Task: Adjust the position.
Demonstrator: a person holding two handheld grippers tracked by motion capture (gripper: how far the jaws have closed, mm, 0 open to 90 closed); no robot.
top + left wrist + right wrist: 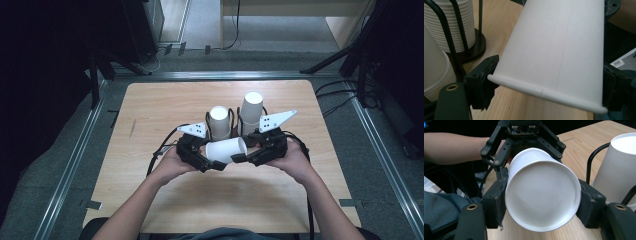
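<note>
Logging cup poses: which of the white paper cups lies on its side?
The cup between both tongs, nearest the person; the two stacks behind stand upright in their wire holders.

The cup [226, 149] is plain white, with a matte white base [541, 195] and a faint seam line down its side. The 2 stacks [220, 121] are white too, finely ribbed by their rims. The rack [455, 47] is black wire. Both grippers [200, 156] are black with white, black-dotted plates [276, 119]. The table [165, 105] is pale wood grain.
</note>
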